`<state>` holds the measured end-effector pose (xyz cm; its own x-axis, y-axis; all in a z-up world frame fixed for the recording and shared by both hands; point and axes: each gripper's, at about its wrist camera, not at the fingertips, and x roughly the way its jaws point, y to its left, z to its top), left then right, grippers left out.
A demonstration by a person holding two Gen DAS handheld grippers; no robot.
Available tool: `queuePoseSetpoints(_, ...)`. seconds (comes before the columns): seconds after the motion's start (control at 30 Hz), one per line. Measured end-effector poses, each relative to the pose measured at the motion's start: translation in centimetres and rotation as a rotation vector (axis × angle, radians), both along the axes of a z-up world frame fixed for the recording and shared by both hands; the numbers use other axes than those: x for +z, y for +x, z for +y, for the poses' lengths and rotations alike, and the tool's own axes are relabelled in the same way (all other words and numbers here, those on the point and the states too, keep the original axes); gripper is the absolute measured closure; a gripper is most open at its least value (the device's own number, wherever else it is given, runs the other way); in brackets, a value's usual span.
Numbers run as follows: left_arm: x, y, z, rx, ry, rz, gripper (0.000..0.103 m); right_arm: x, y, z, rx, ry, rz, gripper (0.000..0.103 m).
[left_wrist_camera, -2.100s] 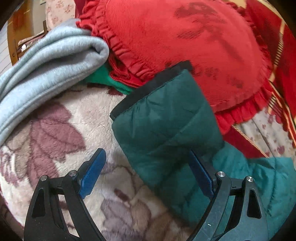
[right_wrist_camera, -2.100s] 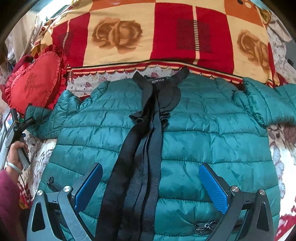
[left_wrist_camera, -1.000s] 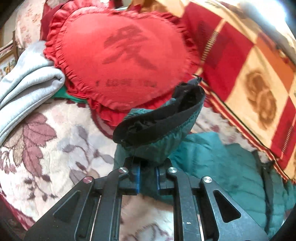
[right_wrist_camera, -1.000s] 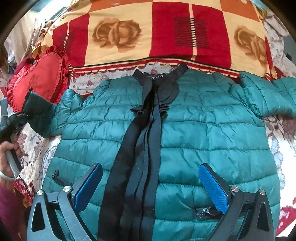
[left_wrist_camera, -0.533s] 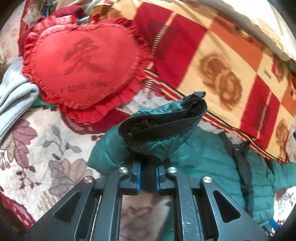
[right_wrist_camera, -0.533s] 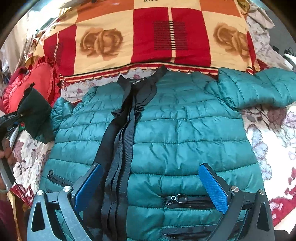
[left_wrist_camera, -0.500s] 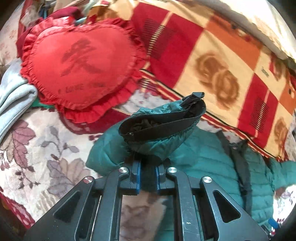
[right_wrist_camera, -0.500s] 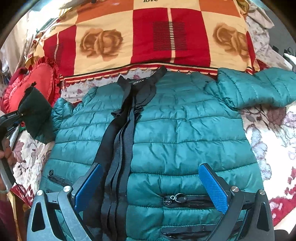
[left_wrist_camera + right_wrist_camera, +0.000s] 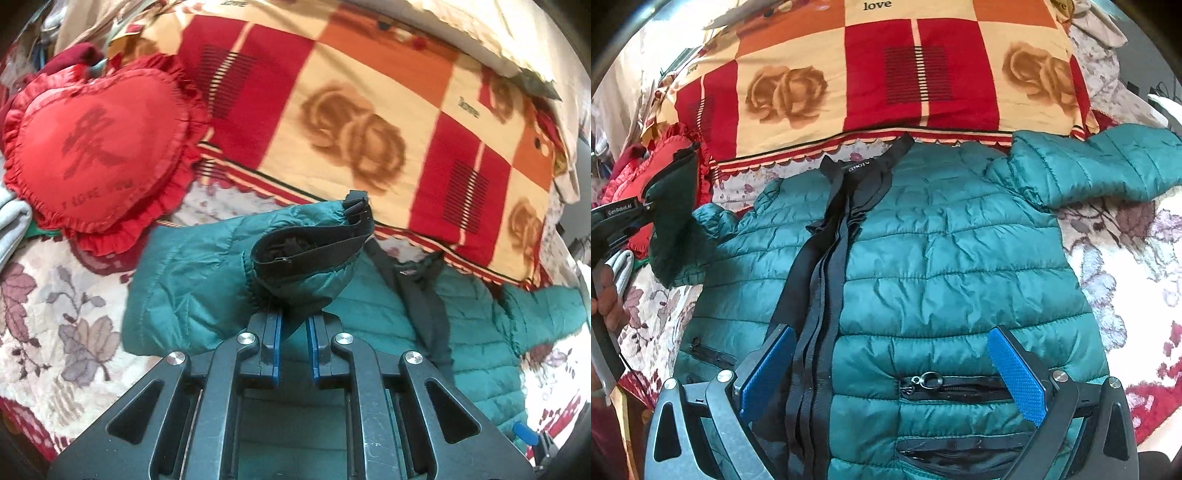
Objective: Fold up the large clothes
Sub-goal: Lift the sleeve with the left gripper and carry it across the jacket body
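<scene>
Now the left sleeve goes over the jacket's front.

My left hand-held gripper [image 9: 294, 325] is clamped on the sleeve [image 9: 299, 258] just behind its black cuff, holding it lifted above the bed [image 9: 55, 314] near the heart cushion [image 9: 92, 147]. The green puffer jacket [image 9: 942, 258] lies flat, front up, collar toward the checked blanket [image 9: 886, 74]. My right hand-held gripper [image 9: 892, 373] hovers wide open over the hem, gripping nothing. I'd carry the cuff across the chest, crease at the shoulder seam, lay it flat.
</scene>
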<state>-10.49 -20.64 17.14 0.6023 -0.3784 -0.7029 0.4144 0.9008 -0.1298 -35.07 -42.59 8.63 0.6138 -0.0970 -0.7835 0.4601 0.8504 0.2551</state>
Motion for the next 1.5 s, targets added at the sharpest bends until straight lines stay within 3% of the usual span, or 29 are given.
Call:
queuePoseSetpoints(0.53,1.0,-4.6,-10.1,-0.202,-0.005,0.018,0.093,-0.5,-1.7,-2.5,-0.059,0.049,-0.019,0.0)
queuePoseSetpoints(0.83,0.2,-6.9,-14.8,-0.292,-0.015,0.055,0.093,-0.9,-2.3,-3.6,-0.08,0.07,-0.026,0.0)
queuePoseSetpoints(1.5,-5.1,-6.3,-18.1,-0.328,-0.048,0.195,0.093,-1.8,-2.7,-4.8,-0.106,0.113,-0.014,0.0)
